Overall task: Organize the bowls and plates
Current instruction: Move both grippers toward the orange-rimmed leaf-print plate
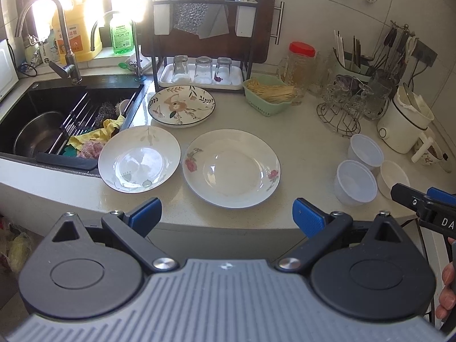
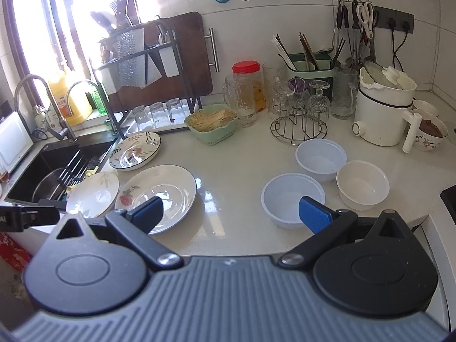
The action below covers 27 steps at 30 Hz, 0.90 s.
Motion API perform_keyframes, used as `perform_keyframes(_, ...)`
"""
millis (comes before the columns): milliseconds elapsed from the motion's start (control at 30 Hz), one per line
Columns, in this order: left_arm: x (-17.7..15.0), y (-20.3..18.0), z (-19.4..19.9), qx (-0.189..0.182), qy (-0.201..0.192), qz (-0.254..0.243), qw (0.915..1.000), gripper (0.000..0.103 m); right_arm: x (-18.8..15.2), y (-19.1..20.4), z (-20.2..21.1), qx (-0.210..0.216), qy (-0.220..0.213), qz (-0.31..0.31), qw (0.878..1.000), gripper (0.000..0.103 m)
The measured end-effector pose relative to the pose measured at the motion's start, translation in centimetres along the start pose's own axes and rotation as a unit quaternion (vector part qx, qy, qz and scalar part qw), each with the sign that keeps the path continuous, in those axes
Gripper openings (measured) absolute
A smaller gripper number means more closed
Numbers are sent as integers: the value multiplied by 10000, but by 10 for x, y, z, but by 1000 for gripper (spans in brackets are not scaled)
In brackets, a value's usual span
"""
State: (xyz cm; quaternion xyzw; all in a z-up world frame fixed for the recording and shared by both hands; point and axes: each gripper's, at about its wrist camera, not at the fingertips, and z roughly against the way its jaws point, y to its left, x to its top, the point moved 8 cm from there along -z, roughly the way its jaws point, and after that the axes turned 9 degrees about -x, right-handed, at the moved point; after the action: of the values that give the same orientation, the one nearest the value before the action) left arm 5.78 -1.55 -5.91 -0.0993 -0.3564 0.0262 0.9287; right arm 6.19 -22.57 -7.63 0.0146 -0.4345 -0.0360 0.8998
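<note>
- Up front in the left wrist view, the left gripper (image 1: 226, 213) hangs over the near edge of the pale table (image 1: 299, 142), its blue fingers (image 1: 145, 212) spread wide and holding nothing.
- Three plates lie on the table ahead: a rose plate (image 1: 231, 168) in the middle, a leaf plate (image 1: 139, 159) just left of it beside the sink (image 1: 57, 108), and a flowered plate (image 1: 181, 105) behind them, near the dish rack (image 1: 203, 42).
- Off to the right, two clear plastic bowls (image 1: 356, 181) and a white bowl (image 1: 394, 179) sit close together; the tip of the right gripper (image 1: 421, 202) shows just beside them.
- Next, in the right wrist view, the right gripper (image 2: 229, 213) is likewise released and empty, its right finger in front of the nearest plastic bowl (image 2: 292, 199).
- A second plastic bowl (image 2: 321, 159) and the white bowl (image 2: 362, 184) sit just behind.
- All three plates lie left, toward the sink.
</note>
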Motion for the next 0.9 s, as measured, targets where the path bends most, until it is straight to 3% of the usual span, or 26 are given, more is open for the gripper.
perform_keyframes(267,21,28,-25,-101,91,-101,9999,100,3,39,-20,197,54,66,9998,103)
perform_keyframes(367,31,43,-33,-136,79,-159,9997,100,10,53,-29,67,52,-101,9999,103)
perform_keyframes(600,70,91,-53,-250,122,-231,9993,100,31,94,-48,77,-119,-483,9987,101)
perform_keyframes(900,115,153,-91,-389,250,-429,9980,100,38,160,-84,96,119,-599,9981,100)
